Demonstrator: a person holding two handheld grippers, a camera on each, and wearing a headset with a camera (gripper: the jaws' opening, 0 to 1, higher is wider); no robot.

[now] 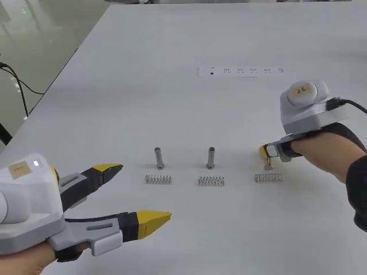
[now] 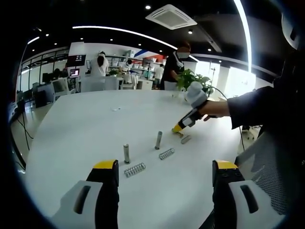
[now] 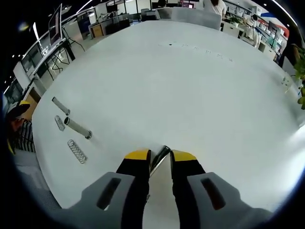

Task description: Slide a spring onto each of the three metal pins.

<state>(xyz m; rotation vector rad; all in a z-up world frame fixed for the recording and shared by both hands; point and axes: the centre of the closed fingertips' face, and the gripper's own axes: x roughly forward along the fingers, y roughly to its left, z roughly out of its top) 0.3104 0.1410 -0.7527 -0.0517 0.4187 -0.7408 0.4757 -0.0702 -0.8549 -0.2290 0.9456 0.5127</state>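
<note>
The right claw (image 3: 160,157) is closed on the right pin (image 3: 162,150), a bright metal shaft pinched between the two yellow tips. In the head view that pin sits at the right end of a row of three on the white tabletop (image 1: 172,103). It seems to stand upright with its foot on or just above the surface; the claw hides too much of it to tell which.

The relation that matters next is between this pin and the right spring (image 1: 268,177). The spring lies flat just beside the pin's foot, on the side toward the person. Its long axis runs left to right along the row, so crosswise to the pin's shaft. I judge that one of the two must be turned before the spring's open end can meet the pin's tip.

The left claw (image 1: 132,193) is spread wide and holds nothing, hovering low at the near left. It is nearest to the left spring (image 1: 158,179) and well apart from the right one, so a reach across would pass the middle spring (image 1: 211,181).

The left pin (image 1: 158,158) and middle pin (image 1: 211,157) stand upright and bare, each with its spring lying crosswise just in front of it. A power strip (image 1: 246,71) lies far back, out of the way. None of the three pins carries a spring yet.
</note>
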